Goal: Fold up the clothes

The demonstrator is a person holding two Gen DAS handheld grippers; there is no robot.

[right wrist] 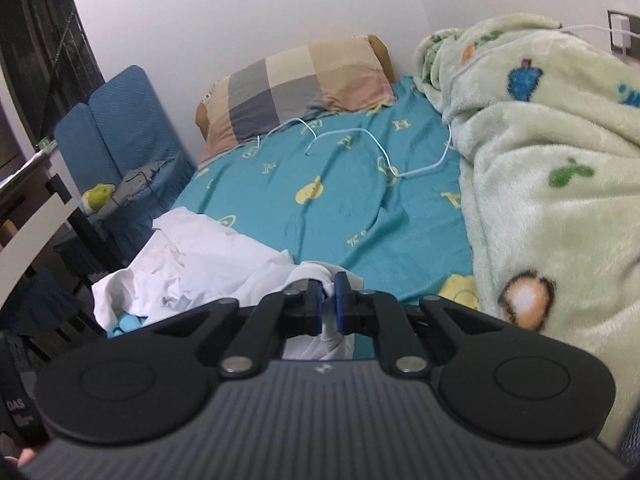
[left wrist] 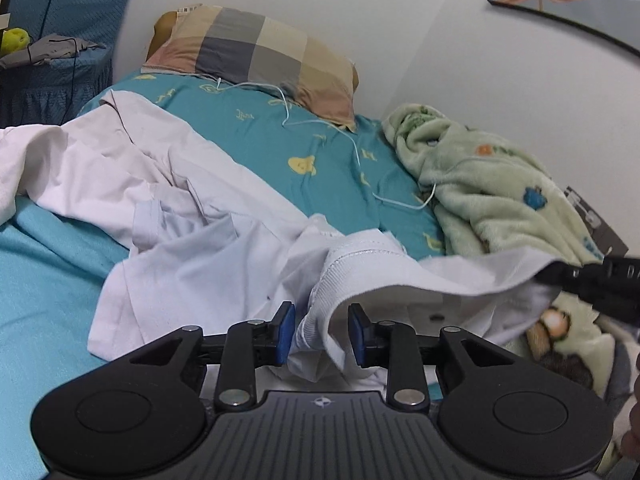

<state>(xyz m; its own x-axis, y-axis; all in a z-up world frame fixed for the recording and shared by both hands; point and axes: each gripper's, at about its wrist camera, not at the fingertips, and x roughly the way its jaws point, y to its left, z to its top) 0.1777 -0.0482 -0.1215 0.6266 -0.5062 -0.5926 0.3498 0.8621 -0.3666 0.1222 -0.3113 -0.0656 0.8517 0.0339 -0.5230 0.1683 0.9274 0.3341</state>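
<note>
A crumpled white garment lies across the teal bedsheet. Its ribbed collar edge rises in front of my left gripper, whose blue pads stand apart with a fold of the cloth between them, not pinched. My right gripper is shut on a corner of the white garment and holds it just above the sheet. That right gripper also shows in the left wrist view, black, gripping the garment's edge at the far right.
A checked pillow lies at the head of the bed. A green fleece blanket is heaped along the wall side. A thin white cable snakes over the sheet. A blue chair and dark furniture stand left of the bed.
</note>
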